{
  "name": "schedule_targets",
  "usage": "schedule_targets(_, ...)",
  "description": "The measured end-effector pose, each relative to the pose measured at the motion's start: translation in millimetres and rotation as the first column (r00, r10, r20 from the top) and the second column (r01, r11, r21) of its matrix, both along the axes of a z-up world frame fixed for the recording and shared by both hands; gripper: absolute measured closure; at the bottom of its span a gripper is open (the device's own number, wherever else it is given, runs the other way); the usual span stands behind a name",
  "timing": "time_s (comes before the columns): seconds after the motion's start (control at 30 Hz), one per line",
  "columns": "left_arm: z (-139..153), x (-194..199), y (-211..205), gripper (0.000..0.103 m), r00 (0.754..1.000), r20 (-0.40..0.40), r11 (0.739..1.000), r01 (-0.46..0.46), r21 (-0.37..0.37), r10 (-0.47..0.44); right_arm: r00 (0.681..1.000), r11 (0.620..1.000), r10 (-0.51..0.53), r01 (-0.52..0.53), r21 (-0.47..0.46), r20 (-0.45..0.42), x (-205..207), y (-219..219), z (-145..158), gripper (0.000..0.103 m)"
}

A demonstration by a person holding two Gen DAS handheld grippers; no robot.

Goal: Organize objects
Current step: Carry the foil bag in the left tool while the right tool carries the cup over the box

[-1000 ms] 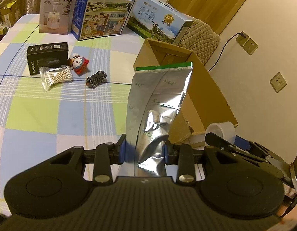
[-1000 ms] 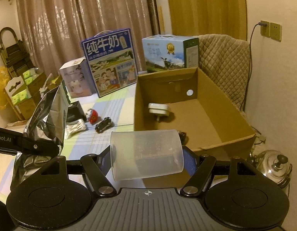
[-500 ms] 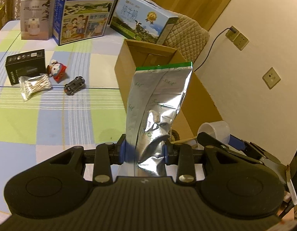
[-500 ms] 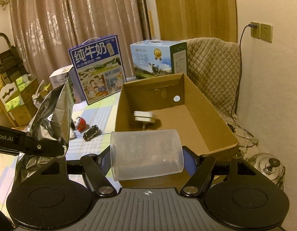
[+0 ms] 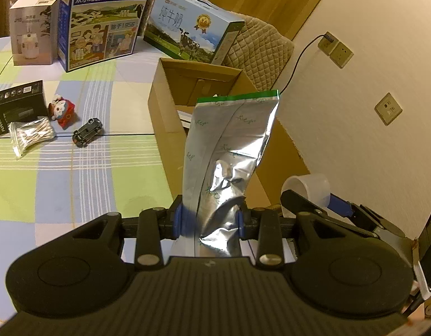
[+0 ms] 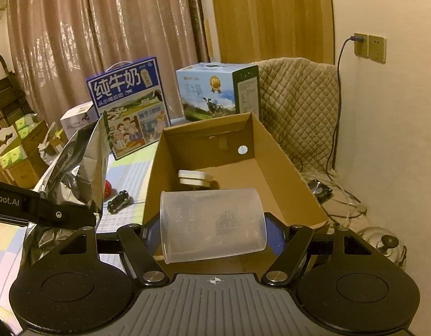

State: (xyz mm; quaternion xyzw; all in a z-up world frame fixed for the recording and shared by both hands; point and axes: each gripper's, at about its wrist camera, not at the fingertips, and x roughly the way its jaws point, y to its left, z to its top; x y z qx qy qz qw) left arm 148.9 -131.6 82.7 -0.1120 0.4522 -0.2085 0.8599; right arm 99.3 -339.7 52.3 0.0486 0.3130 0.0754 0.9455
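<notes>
My left gripper [image 5: 211,219] is shut on a silver foil pouch [image 5: 229,151] with a green top edge, held upright in front of the open cardboard box [image 5: 165,106]. In the right wrist view the pouch [image 6: 81,162] shows at the left, level with the box's near left corner. My right gripper [image 6: 214,236] is shut on a clear plastic measuring cup [image 6: 212,224] lying sideways between its blue pads, just short of the box's near wall [image 6: 296,187]. A white plug adapter [image 6: 194,179] lies inside the box.
On the checked tablecloth [image 5: 61,173] left of the box lie a toy car [image 5: 86,132], a small red figurine [image 5: 63,110], a bag of cotton swabs [image 5: 28,135] and a black box [image 5: 16,103]. Milk cartons [image 5: 100,19] stand behind. A quilted chair [image 6: 299,106] is beyond.
Both grippers have moved toward the cardboard box with their loads; the box looms larger and the table items have slid left in the left wrist view.
</notes>
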Motion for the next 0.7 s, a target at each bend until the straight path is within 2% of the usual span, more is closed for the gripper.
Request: schedule_targets(0.7,10,31,-37,0.073,0.999,0.009,0.999,0.044,-0.023,-0.044,1.0,0.999,-0.026,0.026,-0.035,0.018,31,-27,8,0.034)
